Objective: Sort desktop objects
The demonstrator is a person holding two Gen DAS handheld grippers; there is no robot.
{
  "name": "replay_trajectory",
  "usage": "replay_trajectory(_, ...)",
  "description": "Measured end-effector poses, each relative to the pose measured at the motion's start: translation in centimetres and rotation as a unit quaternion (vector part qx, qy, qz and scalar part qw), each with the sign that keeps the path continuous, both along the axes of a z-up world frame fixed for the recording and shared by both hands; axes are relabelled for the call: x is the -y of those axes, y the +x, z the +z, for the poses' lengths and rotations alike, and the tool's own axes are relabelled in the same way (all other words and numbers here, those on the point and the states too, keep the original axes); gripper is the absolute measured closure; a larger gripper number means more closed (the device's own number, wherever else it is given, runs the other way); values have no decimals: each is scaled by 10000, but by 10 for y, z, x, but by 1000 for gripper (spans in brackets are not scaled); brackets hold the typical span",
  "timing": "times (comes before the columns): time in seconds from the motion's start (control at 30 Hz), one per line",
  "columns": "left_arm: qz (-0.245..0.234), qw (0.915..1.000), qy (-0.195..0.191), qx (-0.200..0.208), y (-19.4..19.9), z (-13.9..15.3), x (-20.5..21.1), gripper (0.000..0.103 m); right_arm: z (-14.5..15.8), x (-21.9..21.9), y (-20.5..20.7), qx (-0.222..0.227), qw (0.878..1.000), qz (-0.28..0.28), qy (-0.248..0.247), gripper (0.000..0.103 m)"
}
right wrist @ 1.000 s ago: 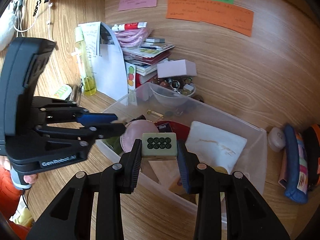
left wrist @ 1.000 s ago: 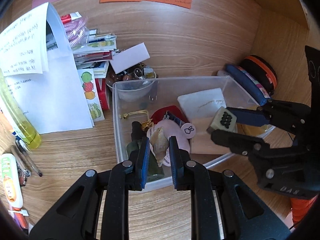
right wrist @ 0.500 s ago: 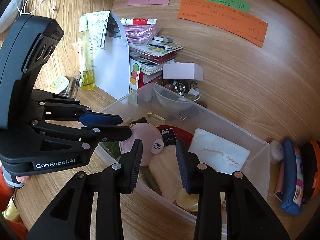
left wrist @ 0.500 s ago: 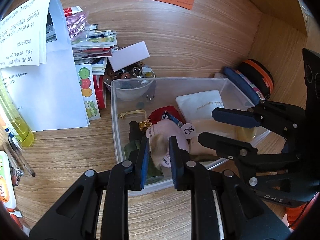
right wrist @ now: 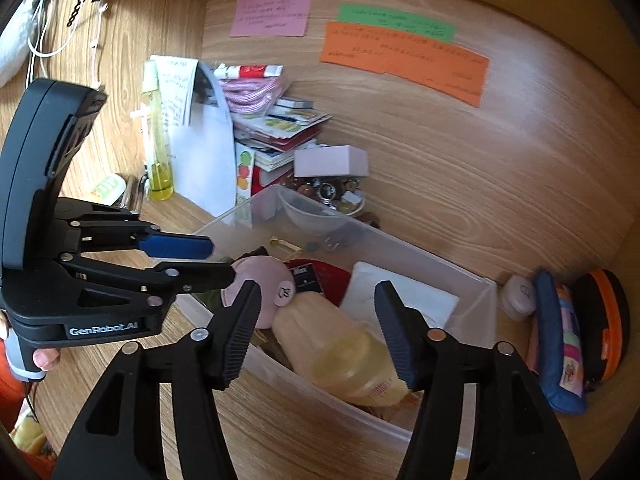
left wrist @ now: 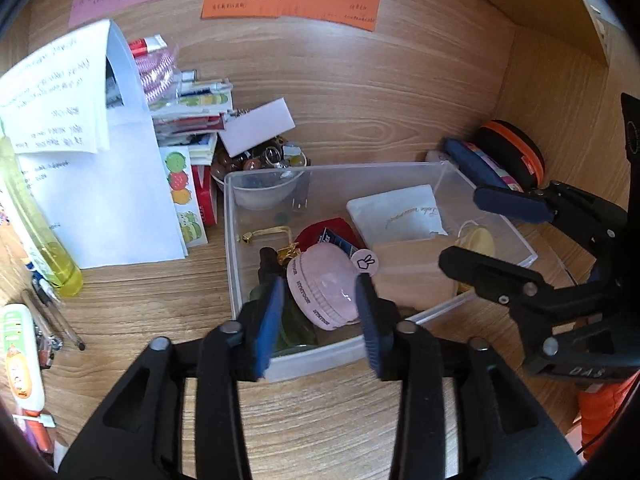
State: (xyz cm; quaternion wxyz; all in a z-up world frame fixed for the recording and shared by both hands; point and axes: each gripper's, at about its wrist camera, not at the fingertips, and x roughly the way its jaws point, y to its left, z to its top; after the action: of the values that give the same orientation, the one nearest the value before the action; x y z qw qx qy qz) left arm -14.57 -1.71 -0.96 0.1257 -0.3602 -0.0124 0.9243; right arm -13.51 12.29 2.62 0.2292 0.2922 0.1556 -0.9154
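Observation:
A clear plastic bin (left wrist: 236,240) on the wooden desk holds a pink round case (left wrist: 324,288), a white pouch (left wrist: 396,212), a tan pouch (left wrist: 408,268), a red item and a yellow bottle (right wrist: 352,364). My left gripper (left wrist: 320,316) is open and empty above the bin's near left corner, over the pink case. My right gripper (right wrist: 316,336) is open and empty above the bin's near side, over the yellow bottle. Each gripper shows in the other's view: the right gripper (left wrist: 496,236), the left gripper (right wrist: 200,260). The bin also shows in the right wrist view (right wrist: 468,308).
Left of the bin stand folded white papers (left wrist: 100,184), a yellow-liquid bottle (left wrist: 44,240), pens and a stack of booklets (left wrist: 192,128). A bowl of trinkets (left wrist: 260,160) sits behind the bin. A blue pencil case (right wrist: 560,344) and an orange-rimmed black case (left wrist: 512,152) lie to the right.
The right gripper let go of the small green block and it is out of sight. The left gripper let go of the beige thing it held. Both grippers opened wide and pulled back slightly.

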Motion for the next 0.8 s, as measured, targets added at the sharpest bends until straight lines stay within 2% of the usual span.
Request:
replay_trajectory(0.07,53,9999,-92,-122,8,4,-3,51,1,-7,2,16,9999,-85,-62,40)
replay_trajectory(0.2,109,9993,-213,-303,21,13,-9,42,4,-20,10,22,9994,-298,-157,33)
replay_trajectory(0.27,149,9988,-243,-389,28,18,-12,33,6,-27,15,31,9990,-383,-217,29)
replay_trajectory(0.33,248,9979,-336,-504,37,23,-16,24,8,-32,22,5,9985,-489,-248,21)
replay_trajectory(0.47,370,9966,-388,-633,53,32,-23,10,14,-43,36,-19,9976,-596,-353,20)
replay_trajectory(0.63,777,9919,-695,-722,72,39,-31,7,20,-56,56,-28,9962,-721,-479,14)
replay_trajectory(0.8,989,9888,-724,-857,93,45,-35,5,25,-67,78,-126,9948,-845,-559,5)
